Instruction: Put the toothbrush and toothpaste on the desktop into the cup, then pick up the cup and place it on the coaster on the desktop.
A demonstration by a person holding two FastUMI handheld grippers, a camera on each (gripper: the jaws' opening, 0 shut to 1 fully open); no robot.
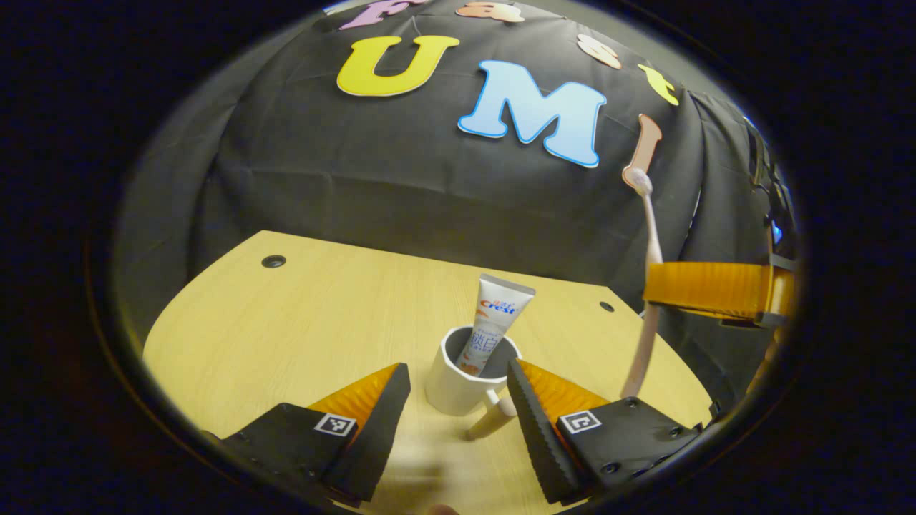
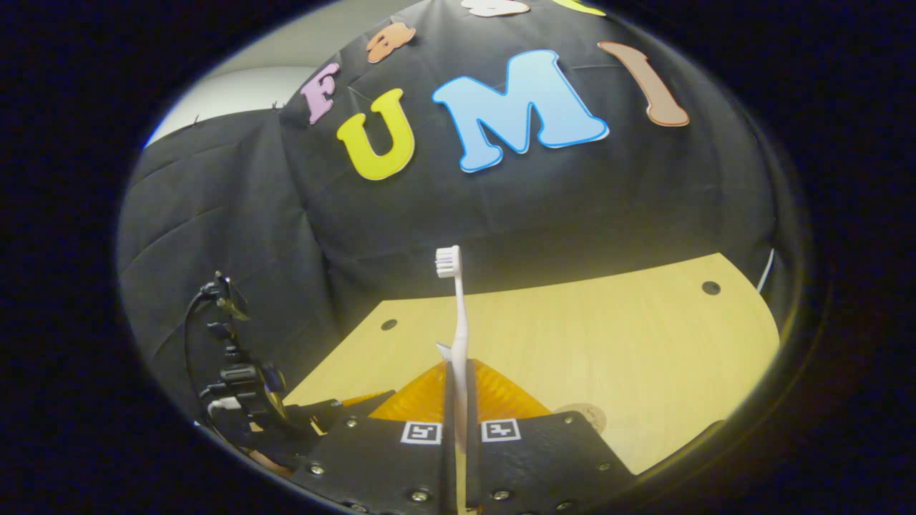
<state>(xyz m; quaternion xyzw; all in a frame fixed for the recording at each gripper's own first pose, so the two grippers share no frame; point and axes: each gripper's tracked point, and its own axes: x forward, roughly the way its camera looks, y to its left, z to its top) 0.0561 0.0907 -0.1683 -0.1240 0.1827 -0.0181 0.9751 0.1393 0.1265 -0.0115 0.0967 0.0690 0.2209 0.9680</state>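
Toothpaste (image 1: 494,325) already stands in the white cup (image 1: 458,383), its flat end leaning up over the far rim, so the step in hand is judged to be getting the toothbrush (image 2: 458,336) in beside it. The right gripper (image 2: 458,422) is closed on the toothbrush's handle, bristles upward; in the left gripper view this brush hangs to the right of the cup and above the desktop (image 1: 308,315). The left gripper (image 1: 458,408) stands with its fingers apart, one on each side of the cup, gripping nothing. To do this well, the brush should travel over the cup's open near side, away from the tube, and descend handle-first before the fingers part; releasing high risks a bounce off the rim. A round coaster (image 2: 583,415) lies on the desktop just past the right gripper's fingers.
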